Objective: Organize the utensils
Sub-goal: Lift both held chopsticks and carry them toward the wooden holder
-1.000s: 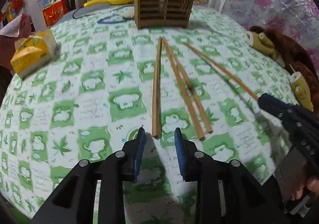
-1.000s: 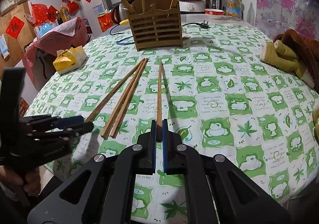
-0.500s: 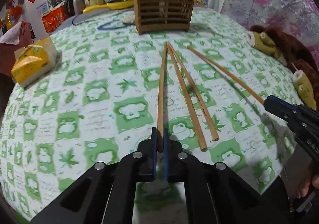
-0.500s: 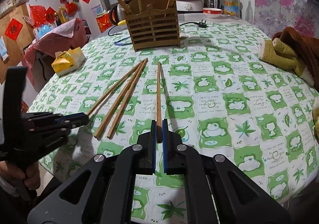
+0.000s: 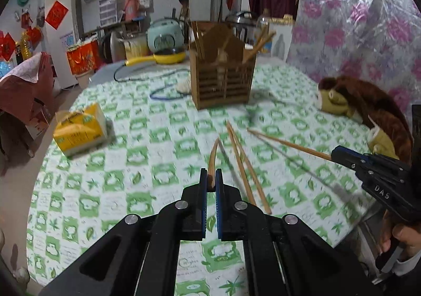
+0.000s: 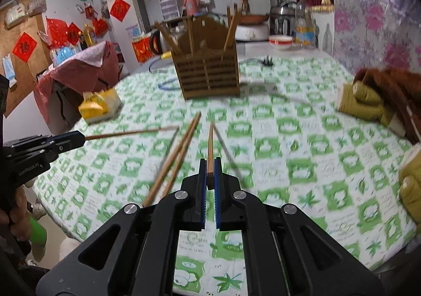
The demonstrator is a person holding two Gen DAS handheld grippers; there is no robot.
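Observation:
My left gripper [image 5: 209,173] is shut on the near end of a wooden chopstick [image 5: 213,153], held off the green-patterned tablecloth. My right gripper [image 6: 209,163] is shut on another chopstick [image 6: 210,143], also lifted. Each shows in the other's view: the right gripper [image 5: 339,154] with its chopstick [image 5: 289,143], the left gripper [image 6: 77,136] with its chopstick [image 6: 131,132]. Two more chopsticks [image 5: 244,172] [image 6: 176,156] lie side by side on the cloth between them. The slatted wooden utensil holder [image 5: 222,80] [image 6: 209,74] stands at the far middle with several chopsticks in it.
A yellow tissue pack [image 5: 81,131] lies at the left, a brown and olive plush toy [image 5: 363,103] at the right edge. A blue cable [image 5: 163,94] and a yellow pan [image 5: 163,59] lie behind the holder. The round table's edge [image 6: 65,219] curves close below my grippers.
The left gripper went from open around the chopstick's end to shut on it, then lifted it. The right gripper, shut throughout, also rose with its chopstick.

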